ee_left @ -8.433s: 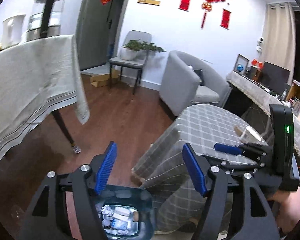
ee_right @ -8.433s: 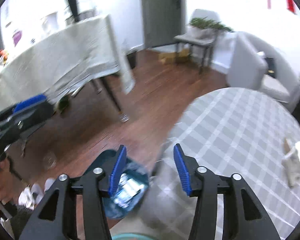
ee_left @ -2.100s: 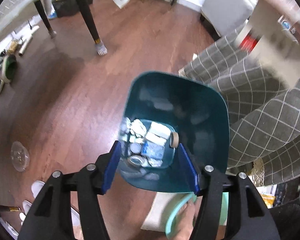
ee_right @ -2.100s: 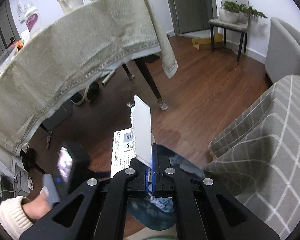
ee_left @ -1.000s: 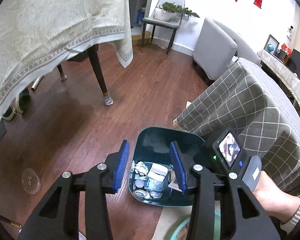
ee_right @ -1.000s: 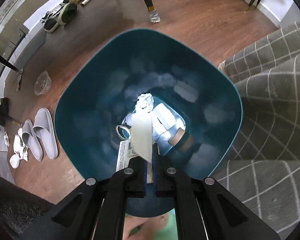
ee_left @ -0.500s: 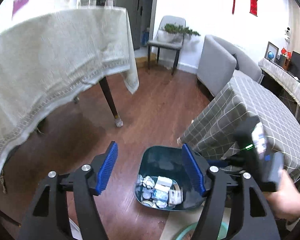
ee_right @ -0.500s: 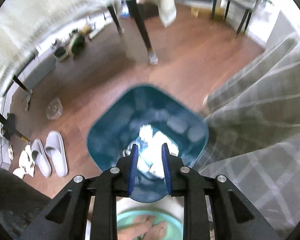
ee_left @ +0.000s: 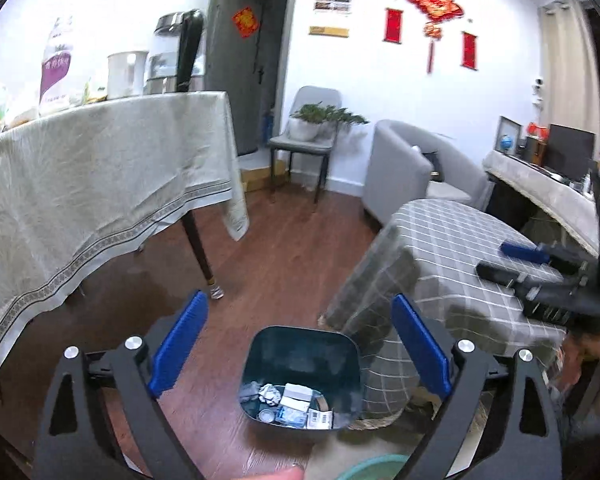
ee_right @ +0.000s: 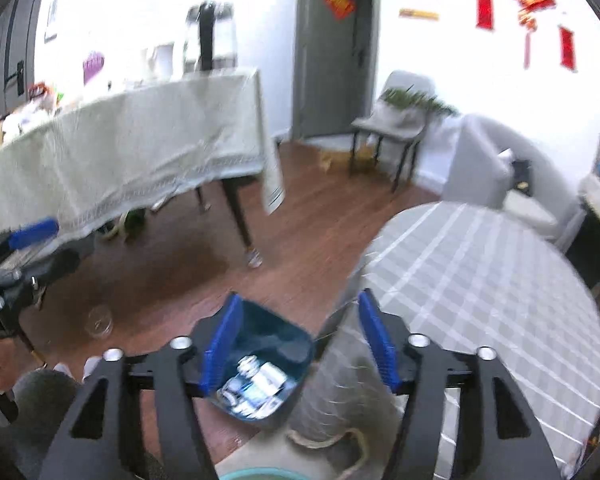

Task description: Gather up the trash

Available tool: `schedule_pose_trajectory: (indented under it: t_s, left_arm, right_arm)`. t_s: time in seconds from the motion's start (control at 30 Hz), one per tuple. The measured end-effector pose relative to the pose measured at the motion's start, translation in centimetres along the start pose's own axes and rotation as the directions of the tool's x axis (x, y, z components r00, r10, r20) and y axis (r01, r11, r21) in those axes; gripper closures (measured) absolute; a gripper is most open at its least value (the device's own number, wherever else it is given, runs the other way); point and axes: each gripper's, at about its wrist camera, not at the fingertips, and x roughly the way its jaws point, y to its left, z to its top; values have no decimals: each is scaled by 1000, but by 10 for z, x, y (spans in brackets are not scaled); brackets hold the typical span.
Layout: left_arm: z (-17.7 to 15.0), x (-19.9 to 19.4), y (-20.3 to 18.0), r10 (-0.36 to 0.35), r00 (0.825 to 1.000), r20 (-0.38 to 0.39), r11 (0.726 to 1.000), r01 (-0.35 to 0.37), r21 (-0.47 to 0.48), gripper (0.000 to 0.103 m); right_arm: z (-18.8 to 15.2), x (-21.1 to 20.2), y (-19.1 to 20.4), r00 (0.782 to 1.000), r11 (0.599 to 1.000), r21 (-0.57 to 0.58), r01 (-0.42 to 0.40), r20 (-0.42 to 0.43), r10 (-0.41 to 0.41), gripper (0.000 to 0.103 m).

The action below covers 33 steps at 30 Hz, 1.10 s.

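A: Risk first. Both grippers are up and away from the bin [ee_left: 300,376]. If anything is left to collect, it is out of sight: the checked tablecloth [ee_right: 488,280] at lower right of the right wrist view looks bare where it shows, and that view is blurred. A hurried reach on so soft a picture could snag a finger in the hanging cloth or bump the bin beside it.

B: State of the fingers?

A: Left gripper [ee_left: 300,344]: blue pads spread wide, nothing between them. Right gripper [ee_right: 300,344]: also spread, empty. From the left wrist view it sits at the right edge, above the checked cloth.

B: Where is the trash?

A: In the bin, lower centre of the left wrist view, on the wood floor [ee_left: 284,264], close against the drape of the checked cloth. Crumpled foil, small white packets and a printed slip lie on its bottom. It sits between the left pads in the frame but well below them, no contact. In the right view the bin appears just inside the left pad, lower centre, smeared.

B: Anything loose on the floor?

A: A clear plastic cup [ee_right: 99,322] at lower left of the right view. Possibly trash; cannot tell.
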Motion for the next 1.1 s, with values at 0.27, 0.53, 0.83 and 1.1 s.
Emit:
schedule_pose_trajectory:
  t_s: [0.27,0.53,0.83,1.1]
  left_arm:
    - [-10,-11,-17,-25,999,37,1000,24,12,7]
    - [-34,1,-25,-40,999,-5,996,40,78,6]
    - [-39,9,-15,-65,998,-17,998,65,14,6]
    - [-41,12,-26,-46,998,-32,997,48,65,6]
  right_arm:
    - [-26,-82,-45,985,988,64,139,96,-145,17]
    - [-72,-110,-90,967,963,142,229,78,-241,13]
    - [-96,-112,-112,975,964,174,203,54,-215,8]
    - [-99,-119,-103,986,981,147,126,92,-140,6]
